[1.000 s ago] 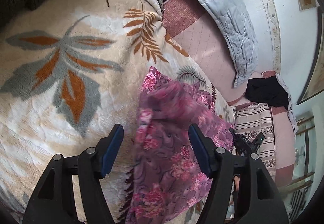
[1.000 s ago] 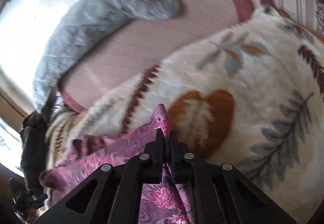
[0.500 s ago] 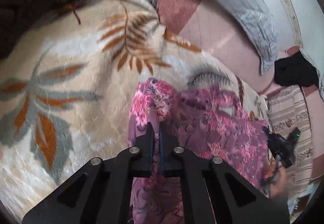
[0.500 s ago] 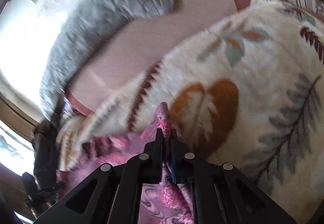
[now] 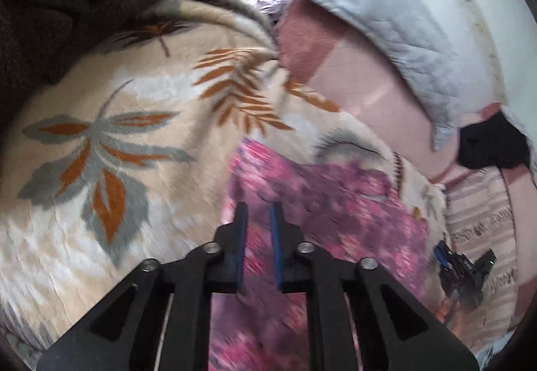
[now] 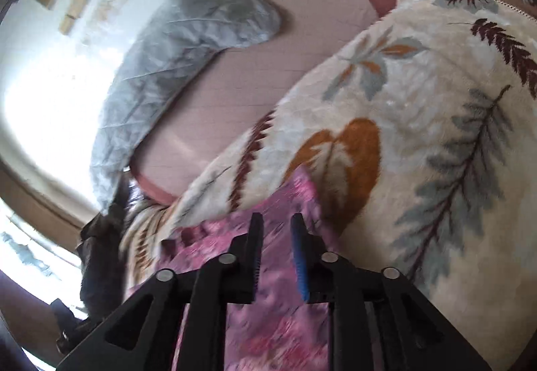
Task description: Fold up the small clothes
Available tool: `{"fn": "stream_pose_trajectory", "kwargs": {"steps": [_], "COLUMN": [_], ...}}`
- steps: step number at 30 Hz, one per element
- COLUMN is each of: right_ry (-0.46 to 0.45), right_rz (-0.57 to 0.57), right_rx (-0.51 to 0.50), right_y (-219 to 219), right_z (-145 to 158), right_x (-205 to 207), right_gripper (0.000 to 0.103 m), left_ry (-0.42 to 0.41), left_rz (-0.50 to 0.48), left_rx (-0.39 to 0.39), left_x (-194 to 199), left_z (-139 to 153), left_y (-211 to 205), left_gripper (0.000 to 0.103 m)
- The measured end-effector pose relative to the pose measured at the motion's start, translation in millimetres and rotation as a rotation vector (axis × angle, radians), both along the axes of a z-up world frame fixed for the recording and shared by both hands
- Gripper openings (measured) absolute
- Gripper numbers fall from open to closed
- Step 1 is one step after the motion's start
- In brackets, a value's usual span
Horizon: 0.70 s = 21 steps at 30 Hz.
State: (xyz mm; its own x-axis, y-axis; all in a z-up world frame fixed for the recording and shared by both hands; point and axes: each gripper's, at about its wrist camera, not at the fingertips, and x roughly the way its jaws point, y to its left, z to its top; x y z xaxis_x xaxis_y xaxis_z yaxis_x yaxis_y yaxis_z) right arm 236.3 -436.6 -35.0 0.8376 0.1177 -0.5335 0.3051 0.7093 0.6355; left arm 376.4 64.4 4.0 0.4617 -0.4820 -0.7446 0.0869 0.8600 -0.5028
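The pink floral garment [image 5: 322, 203] lies on the leaf-patterned blanket [image 5: 110, 143], its far edge toward the edge of that blanket where the pink sheet [image 5: 362, 92] begins. In the right wrist view one pointed corner of the cloth [image 6: 302, 183] reaches out over the orange leaf print.

We see the left gripper [image 5: 257, 213] poised over the near-left part of the garment, its 2 blue-padded fingers [image 5: 240, 247] a narrow gap apart. They have just been opening, and the cloth shows flat beneath the gap, not pinched in it. The right gripper [image 6: 276, 226] is in the same condition over the other corner: fingers slightly spread, just been opening, nothing gripped between them. From the left wrist view that right gripper appears small at the garment's far right edge [image 5: 463, 270].

We judge this to be the release after laying a fold down. To do it well, we would let the fingers part fully before lifting, so no pad drags the fabric and undoes the crease. We would draw both grippers away together, straight off the cloth, then check that the folded edges line up. Both views are blurred, so we cannot tell how neat the fold is.

Beyond the sheet a grey quilt [image 5: 386, 18] lies along the wall.
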Motion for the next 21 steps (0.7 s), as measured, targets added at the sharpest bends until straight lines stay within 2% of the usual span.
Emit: {"fn": "stream_pose_trajectory", "kwargs": {"steps": [1,2,3,5,6,8,10,11,13,16,17,19,21], "right_ry": [0.013,0.068,0.172,0.164,0.168,0.125,0.117,0.135,0.179,0.239,0.259,0.281,0.205], "right_rz": [0.040,0.085,0.115,0.096,0.083,0.030,-0.027,-0.051,-0.051,-0.018,0.004,0.037,0.033], "right_rx": [0.001,-0.019,-0.068,-0.139,-0.127,-0.078,-0.080,-0.091,-0.095,-0.076,-0.068,-0.089,-0.146], "right_y": [6,15,25,32,32,24,16,12,7,12,15,24,30], "right_z": [-6,-15,-28,-22,-16,-3,2,2,-7,-22,-27,-30,-12], "right_x": [2,8,15,8,2,-25,-53,-65,-83,-95,-96,-100,-107], "right_gripper": [0.029,0.028,0.022,0.023,0.028,0.029,0.046,0.053,0.053,0.053,0.050,0.007,0.007], "left_ry": [-0.006,0.004,0.023,0.107,0.105,0.052,0.052,0.053,0.044,0.018,0.022,0.024,0.035], "left_rz": [-0.010,-0.018,-0.030,-0.053,-0.055,-0.043,-0.008,0.004,0.035,0.031,0.017,0.014,0.020], "left_rx": [-0.008,-0.001,0.017,0.087,0.137,0.197,0.172,0.148,0.117,0.147,0.164,0.158,0.137], "left_x": [-10,-17,-19,-23,-28,-41,-52,-57,-67,-71,-68,-68,-67], "left_z": [-1,-6,-11,-33,-38,-28,-25,-26,-29,-28,-27,-28,-30], "left_y": [-5,-11,-19,-35,-39,-39,-35,-33,-28,-33,-36,-33,-31], "left_gripper": [0.034,0.039,0.042,0.042,0.041,0.045,0.062,0.063,0.064,0.064,0.064,0.064,0.064]}}
